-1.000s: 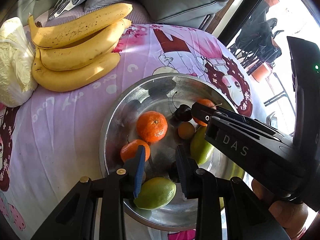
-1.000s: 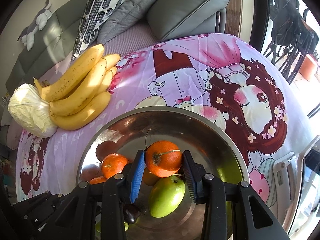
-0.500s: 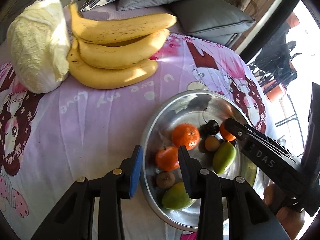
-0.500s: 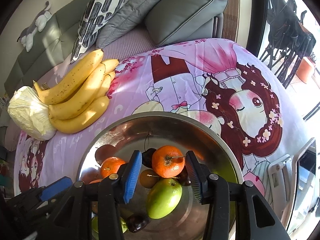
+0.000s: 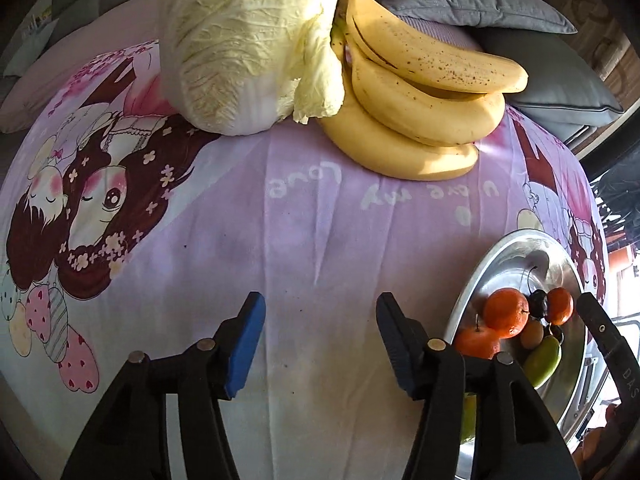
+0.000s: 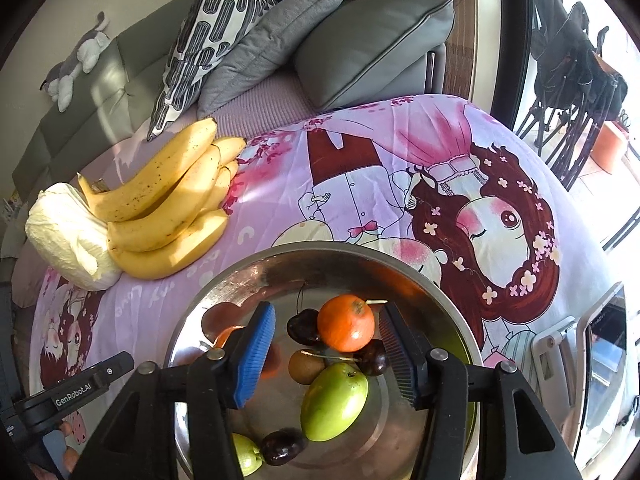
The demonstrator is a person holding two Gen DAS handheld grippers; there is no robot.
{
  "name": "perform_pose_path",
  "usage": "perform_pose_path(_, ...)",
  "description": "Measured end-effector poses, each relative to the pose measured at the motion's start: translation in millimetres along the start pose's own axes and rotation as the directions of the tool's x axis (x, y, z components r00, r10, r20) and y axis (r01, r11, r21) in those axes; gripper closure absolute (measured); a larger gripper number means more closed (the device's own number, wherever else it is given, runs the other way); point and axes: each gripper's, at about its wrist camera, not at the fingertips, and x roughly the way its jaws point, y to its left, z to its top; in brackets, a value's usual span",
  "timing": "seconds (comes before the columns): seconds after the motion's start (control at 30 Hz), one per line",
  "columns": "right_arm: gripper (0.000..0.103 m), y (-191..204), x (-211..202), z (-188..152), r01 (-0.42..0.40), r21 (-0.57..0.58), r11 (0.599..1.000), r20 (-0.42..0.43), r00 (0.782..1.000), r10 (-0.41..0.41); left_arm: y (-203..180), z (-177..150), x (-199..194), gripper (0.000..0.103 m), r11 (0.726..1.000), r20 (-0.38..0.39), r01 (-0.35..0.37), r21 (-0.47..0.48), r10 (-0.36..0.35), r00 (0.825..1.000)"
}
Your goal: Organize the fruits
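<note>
The bowl (image 6: 460,322) is a shiny steel basin, and the fruit in it is small and mixed; an orange (image 6: 346,323) with a pale stalk sits uppermost, a green mango (image 6: 334,401) lies below it, two dark cherries (image 6: 304,326) flank the orange, a brown kiwi (image 6: 306,366) rests between them, and a third cherry and a pale green fruit lie at the near rim. Three more oranges show in the left wrist view, the biggest (image 5: 505,313) near the bowl's left rim.

The right gripper (image 6: 328,356) hangs over the bowl with its jaws parted and just widened; the orange lies between the fingers (image 6: 256,354) and nearer the right one, yet neither pad presses on it; the mango sits just below the gap, the kiwi within it.

The left gripper (image 5: 320,346) is over bare cloth (image 5: 224,248), its jaws also spread and just widened, with nothing between them; the bowl lies off to the right of its right finger, partly hidden behind it.

The bananas (image 5: 420,92), four or so, yellow and speckled brown, lie well ahead of the left fingers and to the right; the cabbage (image 5: 248,40), pale and crinkled, touches them on their left, straight ahead of the gap.
</note>
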Motion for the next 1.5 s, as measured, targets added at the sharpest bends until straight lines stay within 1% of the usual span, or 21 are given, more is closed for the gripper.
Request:
perform_pose_path(0.07, 0.041, 3.0, 0.4, -0.5, 0.004, -0.012, 1.000, 0.000, 1.000, -0.004, -0.2, -0.3, 0.9, 0.038, 1.000, -0.001, -0.009, 0.003, 0.009, 1.000)
perform_pose_path(0.13, 0.034, 6.8, 1.7, -1.8, 0.005, -0.028, 1.000, -0.005, 1.000, -0.005, 0.6, -0.7, 1.3, 0.036, 1.000, -0.003, -0.011, 0.005, 0.011, 1.000)
perform_pose_path(0.23, 0.032, 14.6, 5.0, -4.1, 0.001, -0.062, 0.998, -0.020, 1.000, -0.002, -0.5, -1.7, 3.0, 0.029, 0.999, 0.000, -0.031, 0.014, 0.031, 1.000)
perform_pose_path(0.3, 0.030, 21.1, 6.9, -6.9, -0.001, -0.085, 0.996, -0.031, 1.000, -0.002, -0.9, -1.5, 4.9, 0.029, 0.999, 0.001, -0.042, 0.017, 0.042, 0.999)
perform_pose_path(0.37, 0.027, 27.7, 8.5, -9.7, -0.005, -0.109, 0.994, -0.039, 0.999, 0.001, -2.3, -1.9, 9.9, 0.027, 0.999, 0.000, -0.053, 0.015, 0.053, 0.999)
perform_pose_path(0.4, 0.026, 30.8, 9.2, -11.1, -0.008, -0.121, 0.993, -0.042, 0.999, 0.003, -3.0, -1.4, 12.5, 0.022, 0.998, 0.000, -0.057, 0.014, 0.057, 0.998)
perform_pose_path(0.43, 0.024, 33.7, 9.5, -12.4, -0.012, -0.130, 0.991, -0.044, 0.999, 0.006, -2.5, -1.1, 13.4, 0.020, 0.998, 0.003, -0.060, 0.013, 0.060, 0.998)
perform_pose_path(0.53, 0.022, 41.7, 11.0, -15.7, -0.023, -0.153, 0.988, -0.052, 0.999, 0.015, 0.7, -1.1, 14.7, 0.020, 0.997, 0.010, -0.070, 0.013, 0.069, 0.998)
perform_pose_path(0.63, 0.021, 47.3, 12.4, -18.3, -0.031, -0.168, 0.985, -0.059, 0.998, 0.021, 8.0, 1.6, 17.7, 0.020, 0.996, 0.017, -0.082, 0.018, 0.082, 0.997)
perform_pose_path(0.7, 0.020, 49.6, 13.4, -19.5, -0.034, -0.172, 0.985, -0.064, 0.998, 0.023, 8.3, 2.6, 16.7, 0.016, 0.996, 0.020, -0.089, 0.021, 0.088, 0.996)
perform_pose_path(0.77, 0.016, 50.8, 14.2, -20.3, -0.037, -0.173, 0.984, -0.066, 0.997, 0.025, 9.3, 3.4, 16.6, 0.015, 0.995, 0.027, -0.092, 0.025, 0.091, 0.995)
perform_pose_path(0.8, 0.009, 51.1, 14.2, -20.5, -0.036, -0.173, 0.984, -0.065, 0.998, 0.025, 8.4, 3.6, 15.4, 0.015, 0.995, 0.032, -0.094, 0.028, 0.093, 0.995)
perform_pose_path(0.83, 0.005, 51.3, 13.9, -20.6, -0.035, -0.174, 0.984, -0.063, 0.998, 0.024, 7.7, 4.1, 14.9, 0.015, 0.995, 0.036, -0.098, 0.031, 0.096, 0.995)
perform_pose_path(0.9, 0.003, 50.9, 13.1, -20.5, -0.033, -0.171, 0.985, -0.059, 0.998, 0.023, 8.1, 5.3, 14.3, 0.015, 0.994, 0.040, -0.106, 0.035, 0.104, 0.994)
perform_pose_path(1.13, 0.002, 48.5, 16.2, -20.5, -0.023, -0.162, 0.986, -0.069, 0.998, 0.011, 5.2, 6.0, 10.3, 0.015, 0.988, 0.063, -0.141, 0.066, 0.137, 0.989)
perform_pose_path(1.33, 0.002, 51.2, 12.6, -22.0, -0.028, -0.165, 0.986, -0.057, 0.998, 0.018, 5.7, 4.7, -1.6, 0.015, 0.983, 0.108, -0.175, 0.056, 0.168, 0.980)
perform_pose_path(1.5, 0.002, 55.8, 8.8, -28.9, -0.035, -0.170, 0.985, -0.061, 0.998, 0.025, 15.1, 2.9, -7.4, 0.015, 0.981, 0.139, -0.194, 0.032, 0.187, 0.972)
